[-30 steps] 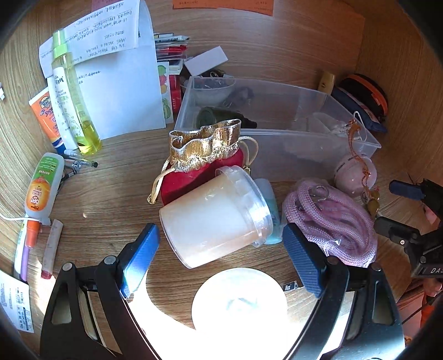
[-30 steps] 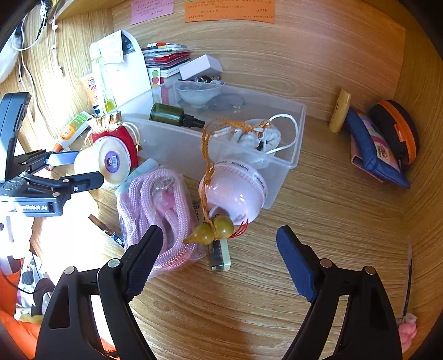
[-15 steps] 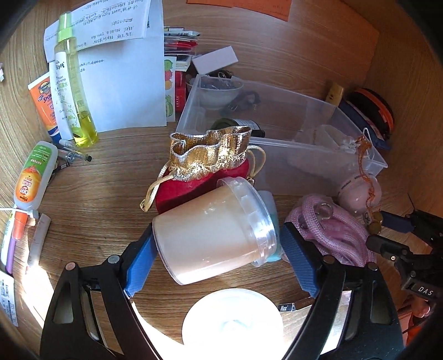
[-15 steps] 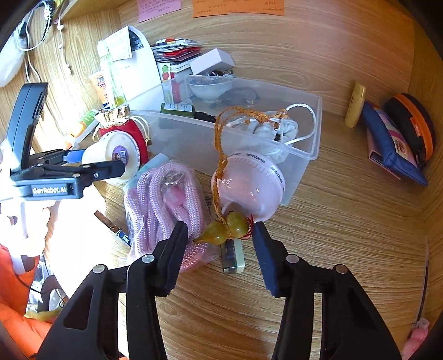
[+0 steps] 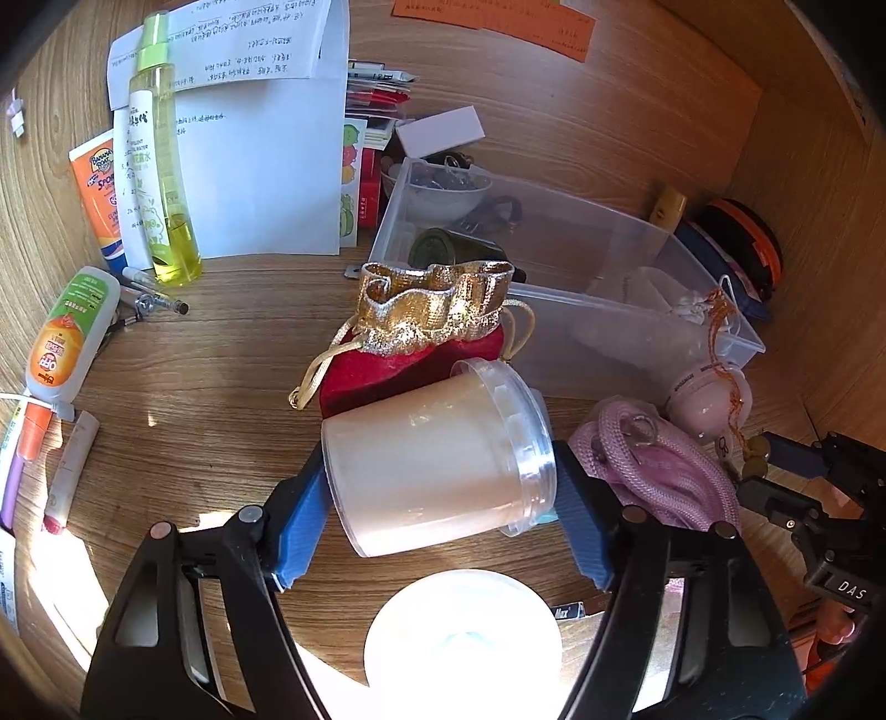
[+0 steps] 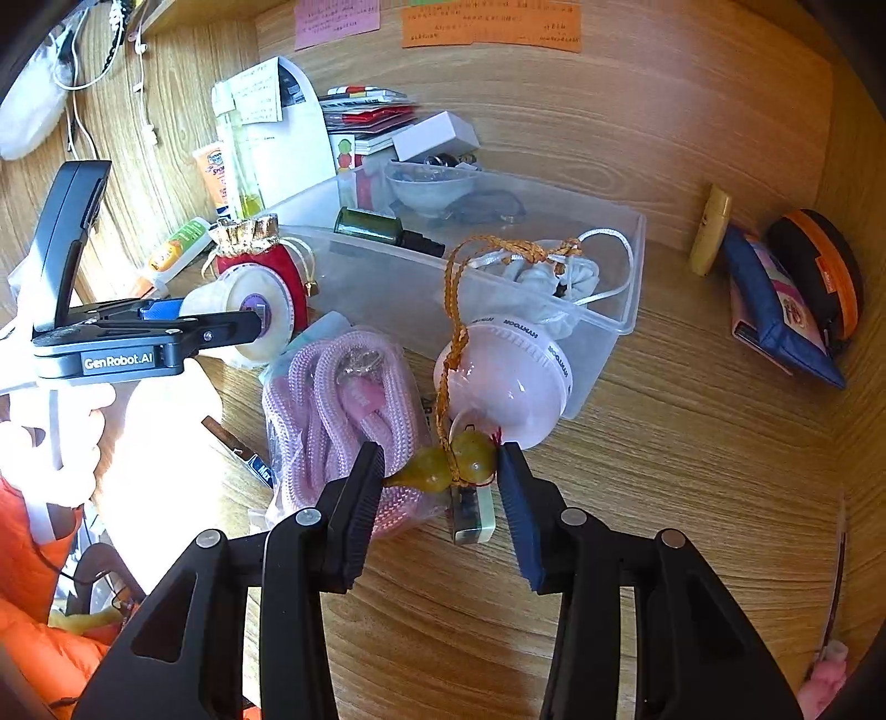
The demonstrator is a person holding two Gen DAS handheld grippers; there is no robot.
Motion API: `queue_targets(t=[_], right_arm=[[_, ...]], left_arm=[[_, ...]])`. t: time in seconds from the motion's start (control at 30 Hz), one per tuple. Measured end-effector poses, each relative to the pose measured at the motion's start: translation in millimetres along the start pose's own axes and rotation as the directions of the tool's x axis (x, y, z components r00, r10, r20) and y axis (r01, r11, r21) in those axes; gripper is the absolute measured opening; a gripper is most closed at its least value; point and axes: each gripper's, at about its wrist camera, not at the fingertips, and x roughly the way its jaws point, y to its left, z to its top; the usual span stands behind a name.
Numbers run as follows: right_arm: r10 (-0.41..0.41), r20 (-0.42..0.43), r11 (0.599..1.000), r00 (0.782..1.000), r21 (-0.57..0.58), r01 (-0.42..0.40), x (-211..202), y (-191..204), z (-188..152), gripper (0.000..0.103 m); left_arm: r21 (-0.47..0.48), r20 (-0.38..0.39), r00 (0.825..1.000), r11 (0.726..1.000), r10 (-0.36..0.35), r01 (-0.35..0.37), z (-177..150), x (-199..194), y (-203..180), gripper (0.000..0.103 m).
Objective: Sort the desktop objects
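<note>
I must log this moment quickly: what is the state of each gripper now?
Left gripper: closing on the white plastic jar, pads touching it.
Right gripper: shut on the green gourd charm.

Black grippers [image 6: 440, 476], blue-padded jaws, "GenRobot.AI" marking, orange sleeve [image 6: 33, 626]

Home study nook: wood-grain counter [image 6: 692, 421] enclosed by matching wooden walls; sticky notes [image 6: 490, 25] on back panel; printed papers [image 5: 260, 166], sunscreen tube [image 5: 97, 194], spray bottle [image 5: 163, 166], pens [image 5: 160, 299], clear storage bin [image 5: 581, 310], velvet drawstring pouch [image 5: 421, 343], earphone cable [image 6: 141, 83] hanging at left.
</note>
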Motion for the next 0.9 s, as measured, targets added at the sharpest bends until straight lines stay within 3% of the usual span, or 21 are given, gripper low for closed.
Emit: queue_targets(t=[0.17,0.4,0.9], right_arm=[[0.008,0.033,1.0,0.999,-0.001,-0.008,-9,3,7,0.039],[0.014,0.073,1.0,0.997,-0.011,-0.013,-14,9,19,0.039],[0.019,0.13,1.0,0.991,0.002,-0.019,-18,1,46,0.039]], left_arm=[[0.016,0.039,0.999,1.0,0.0,-0.001,2,-11,-5,0.067],[0.048,0.074,0.997,0.999,0.018,-0.022,7,-18,-13,0.066],[0.078,0.145,0.986,0.995,-0.079,0.068,32,-50,-28,0.066]])
